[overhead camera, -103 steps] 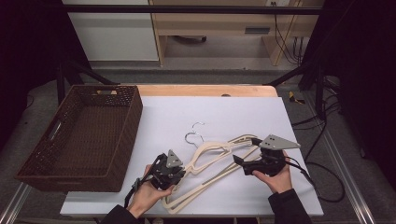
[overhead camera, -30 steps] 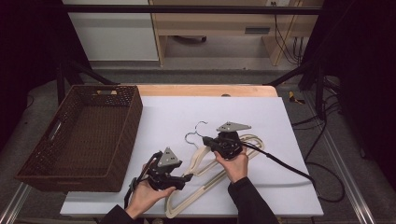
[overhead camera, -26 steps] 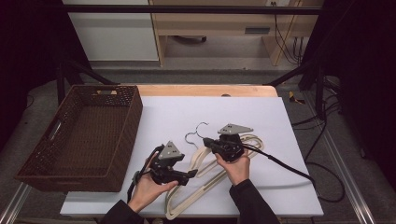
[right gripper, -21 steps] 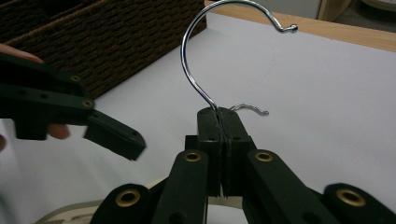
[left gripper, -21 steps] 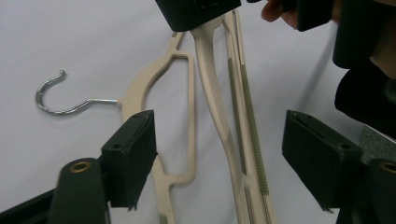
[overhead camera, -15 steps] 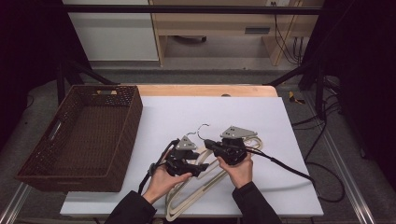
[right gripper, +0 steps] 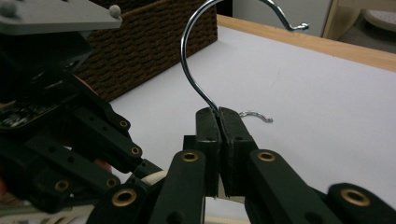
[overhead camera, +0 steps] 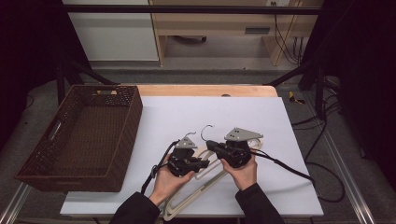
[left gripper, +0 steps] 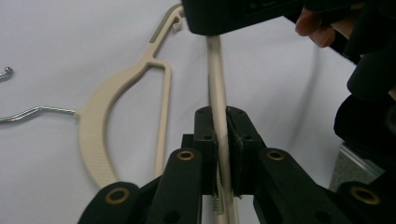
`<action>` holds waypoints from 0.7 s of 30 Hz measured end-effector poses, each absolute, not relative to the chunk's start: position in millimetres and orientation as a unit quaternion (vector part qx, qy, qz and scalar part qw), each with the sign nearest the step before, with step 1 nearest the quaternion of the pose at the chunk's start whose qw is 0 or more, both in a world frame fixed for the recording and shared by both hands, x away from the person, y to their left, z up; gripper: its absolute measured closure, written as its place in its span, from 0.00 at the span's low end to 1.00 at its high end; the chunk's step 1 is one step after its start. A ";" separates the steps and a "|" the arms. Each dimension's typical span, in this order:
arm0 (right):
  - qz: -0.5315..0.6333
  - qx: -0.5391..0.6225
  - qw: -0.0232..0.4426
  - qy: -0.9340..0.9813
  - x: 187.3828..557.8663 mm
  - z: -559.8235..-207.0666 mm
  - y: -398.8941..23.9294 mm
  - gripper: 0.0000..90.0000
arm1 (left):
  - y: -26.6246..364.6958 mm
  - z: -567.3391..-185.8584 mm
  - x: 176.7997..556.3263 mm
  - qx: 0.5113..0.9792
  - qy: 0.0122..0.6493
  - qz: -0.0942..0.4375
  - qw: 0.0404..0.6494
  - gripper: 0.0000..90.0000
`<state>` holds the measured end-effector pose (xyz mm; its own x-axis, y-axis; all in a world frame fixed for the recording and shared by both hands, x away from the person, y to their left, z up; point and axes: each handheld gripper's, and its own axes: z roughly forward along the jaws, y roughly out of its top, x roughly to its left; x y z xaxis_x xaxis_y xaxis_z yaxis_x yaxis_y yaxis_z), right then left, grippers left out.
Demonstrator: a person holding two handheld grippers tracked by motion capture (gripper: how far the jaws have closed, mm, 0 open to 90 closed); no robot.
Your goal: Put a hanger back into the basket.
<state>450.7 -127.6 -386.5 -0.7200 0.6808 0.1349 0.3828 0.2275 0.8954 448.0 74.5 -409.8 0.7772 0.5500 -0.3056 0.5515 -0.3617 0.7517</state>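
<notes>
Beige plastic hangers (overhead camera: 196,196) with metal hooks lie stacked at the table's front middle. My right gripper (overhead camera: 208,143) is shut on the stem of one chrome hook (right gripper: 191,60), which curves up over its jaws (right gripper: 218,122). My left gripper (overhead camera: 201,164) is shut on that hanger's thin beige bar (left gripper: 217,84), which runs upright between its jaws (left gripper: 222,140). The two grippers nearly touch. A second hanger (left gripper: 100,126) lies flat on the white sheet, its hook (right gripper: 254,114) beside the lifted one.
A dark wicker basket (overhead camera: 81,135) stands at the table's left, close to the left hand. A white sheet (overhead camera: 261,116) covers the table, with a wooden strip (overhead camera: 205,90) along the far edge. The right gripper's cable (overhead camera: 299,175) trails off to the right.
My left gripper has moved right, up to the right gripper, and shut on the hanger's bar. The right gripper kept its hold on the hook and shifted slightly.
</notes>
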 end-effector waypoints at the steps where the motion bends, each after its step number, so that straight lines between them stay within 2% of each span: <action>1: 0.521 0.340 0.144 0.769 447.8 -384.6 -129.8 0.93 | 74.5 -409.8 448.0 0.825 0.334 -0.001 0.456 0.95; 7: 0.538 0.319 0.151 0.765 427.2 -375.1 -149.7 0.76 | 72.0 -401.2 435.3 0.824 0.320 0.009 0.467 0.95; 8: 0.538 0.319 0.151 0.765 427.2 -375.1 -149.7 0.76 | 72.0 -401.2 435.3 0.824 0.320 0.009 0.467 0.95; 9: 0.537 0.314 0.164 0.766 420.3 -373.4 -156.9 0.69 | 72.9 -399.0 433.4 0.823 0.316 0.006 0.471 0.95; 13: 0.540 0.316 0.172 0.761 411.8 -372.3 -175.1 0.59 | 76.2 -393.7 429.6 0.821 0.311 0.011 0.478 0.95; 16: 0.539 0.329 0.184 0.753 409.0 -372.5 -190.4 0.47 | 81.1 -387.2 427.4 0.819 0.308 0.017 0.485 0.95; 18: 0.540 0.331 0.189 0.751 408.4 -373.3 -194.7 0.43 | 84.4 -383.3 426.4 0.816 0.307 0.019 0.489 0.95; 19: 0.535 0.334 0.201 0.750 407.6 -375.3 -203.8 0.35 | 88.4 -379.3 425.4 0.814 0.307 0.024 0.493 0.95; 21: 0.532 0.337 0.207 0.749 407.5 -376.1 -206.4 0.32 | 92.0 -376.0 424.6 0.811 0.306 0.028 0.497 0.95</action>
<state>407.5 -206.4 -376.1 -0.6876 0.7245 0.0482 0.2834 0.2067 0.9364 424.6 92.0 -376.0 0.8110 0.5245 -0.2590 0.4691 -0.3186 0.8237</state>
